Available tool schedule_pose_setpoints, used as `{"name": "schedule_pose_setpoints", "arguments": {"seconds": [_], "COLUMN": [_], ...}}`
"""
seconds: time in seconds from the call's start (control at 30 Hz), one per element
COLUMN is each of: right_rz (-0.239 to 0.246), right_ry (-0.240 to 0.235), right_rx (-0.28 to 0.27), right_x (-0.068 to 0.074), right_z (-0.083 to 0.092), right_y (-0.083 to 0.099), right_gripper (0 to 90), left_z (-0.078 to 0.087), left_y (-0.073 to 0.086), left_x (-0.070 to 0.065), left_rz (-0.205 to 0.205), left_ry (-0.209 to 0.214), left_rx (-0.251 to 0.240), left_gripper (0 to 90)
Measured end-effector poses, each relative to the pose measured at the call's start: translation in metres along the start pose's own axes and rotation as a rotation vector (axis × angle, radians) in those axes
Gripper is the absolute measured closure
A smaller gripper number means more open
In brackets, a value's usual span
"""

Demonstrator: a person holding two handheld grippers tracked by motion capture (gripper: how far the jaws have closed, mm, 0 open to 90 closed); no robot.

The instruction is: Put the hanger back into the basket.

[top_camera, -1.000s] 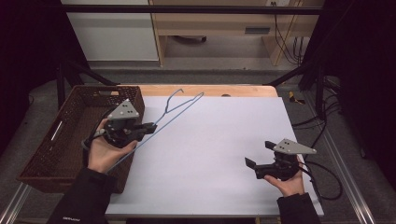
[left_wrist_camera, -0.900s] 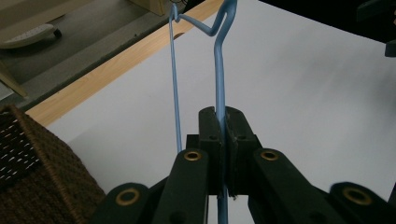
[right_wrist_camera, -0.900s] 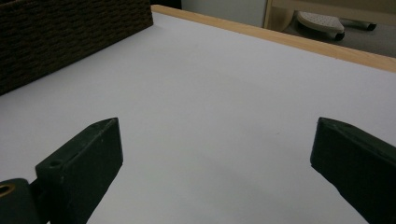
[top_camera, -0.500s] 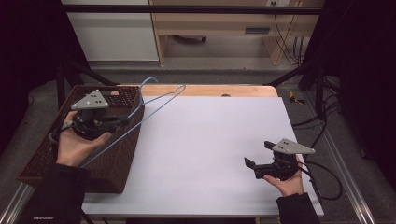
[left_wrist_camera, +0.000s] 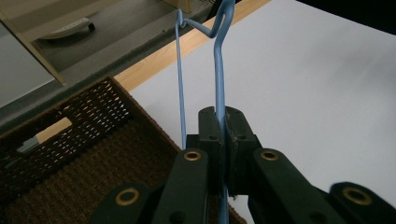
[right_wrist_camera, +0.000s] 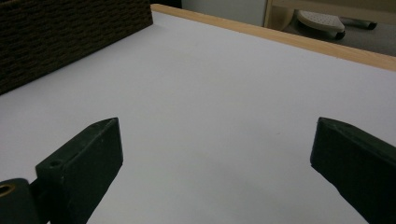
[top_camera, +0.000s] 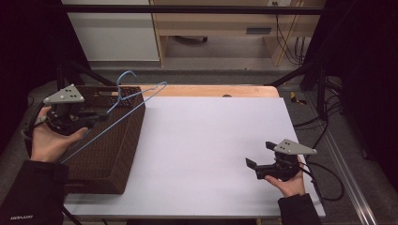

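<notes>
A blue wire hanger (top_camera: 123, 112) hangs in the air over the brown woven basket (top_camera: 123, 154) at the table's left side. My left gripper (top_camera: 96, 114) is shut on the hanger's wire, above the basket's far end. In the left gripper view the blue wire hanger (left_wrist_camera: 218, 70) runs up between the closed jaws of my left gripper (left_wrist_camera: 220, 128), with its hook at the top. My right gripper (top_camera: 259, 154) stands open low over the white table top (top_camera: 206, 140) at the front right, with nothing between its jaws. The right gripper (right_wrist_camera: 215, 154) faces bare white surface.
The basket (right_wrist_camera: 56, 37) stands on the left of the white table top, with a pale object (left_wrist_camera: 46, 133) inside it. A wooden strip (top_camera: 211, 90) borders the table's far edge. Cables (top_camera: 324, 173) trail off the right side. Cabinets and a shelf stand beyond the table.
My left gripper has carried the hanger leftwards and a little upwards, from over the white surface to over the basket. The right gripper has stayed where it was.
</notes>
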State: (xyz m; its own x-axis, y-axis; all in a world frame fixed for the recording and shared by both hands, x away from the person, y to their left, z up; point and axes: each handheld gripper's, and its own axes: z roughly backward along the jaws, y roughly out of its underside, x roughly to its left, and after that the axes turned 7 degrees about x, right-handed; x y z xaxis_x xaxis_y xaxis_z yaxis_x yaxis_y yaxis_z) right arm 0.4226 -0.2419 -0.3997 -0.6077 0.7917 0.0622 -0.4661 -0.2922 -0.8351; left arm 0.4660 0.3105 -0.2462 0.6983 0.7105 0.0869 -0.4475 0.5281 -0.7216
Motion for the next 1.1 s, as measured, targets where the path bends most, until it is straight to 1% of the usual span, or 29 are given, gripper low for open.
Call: {"name": "schedule_pose_setpoints", "arguments": {"seconds": [0.1, 0.2, 0.3, 0.47, 0.57, 0.7, 0.77, 0.87, 1.0, 1.1], "right_rz": [0.005, 0.004, 0.003, 0.003, 0.003, 0.004, 0.007, 0.005, 0.007, 0.008], "right_ry": [0.001, -0.002, -0.002, -0.004, -0.005, -0.006, -0.005, -0.004, -0.004, -0.004], "right_rx": [-0.008, -0.011, -0.012, -0.011, -0.011, -0.012, -0.01, -0.009, -0.009, -0.008], "right_x": [0.0, -0.001, -0.001, 0.0, 0.0, 0.0, 0.0, 0.0, 0.0, 0.0], "right_z": [0.0, 0.001, 0.001, 0.001, 0.001, 0.001, 0.001, 0.0, 0.0, 0.0], "right_y": [0.0, 0.0, 0.0, 0.0, 0.0, 0.0, 0.0, 0.0, 0.0, 0.0], "right_gripper": [2.8, 2.5, 2.4, 2.4, 2.4, 2.4, 2.4, 2.4, 2.4, 2.4], "left_z": [0.002, 0.003, 0.004, 0.007, 0.009, 0.009, 0.009, 0.009, 0.006, 0.003], "left_y": [0.005, 0.01, 0.013, 0.022, 0.028, 0.037, 0.041, 0.049, 0.058, 0.063], "left_x": [0.007, 0.015, 0.022, 0.032, 0.039, 0.05, 0.054, 0.061, 0.067, 0.069], "left_rz": [0.011, 0.032, 0.038, 0.077, 0.086, 0.114, 0.126, 0.146, 0.162, 0.165], "left_ry": [-0.006, -0.014, -0.022, -0.037, -0.044, -0.054, -0.059, -0.071, -0.082, -0.087], "left_rx": [0.001, 0.001, 0.004, -0.01, -0.006, -0.002, -0.003, 0.005, 0.025, 0.037], "left_gripper": [87.0, 86.9, 87.0, 86.9, 87.0, 87.0, 87.0, 87.0, 87.0, 87.0]}}
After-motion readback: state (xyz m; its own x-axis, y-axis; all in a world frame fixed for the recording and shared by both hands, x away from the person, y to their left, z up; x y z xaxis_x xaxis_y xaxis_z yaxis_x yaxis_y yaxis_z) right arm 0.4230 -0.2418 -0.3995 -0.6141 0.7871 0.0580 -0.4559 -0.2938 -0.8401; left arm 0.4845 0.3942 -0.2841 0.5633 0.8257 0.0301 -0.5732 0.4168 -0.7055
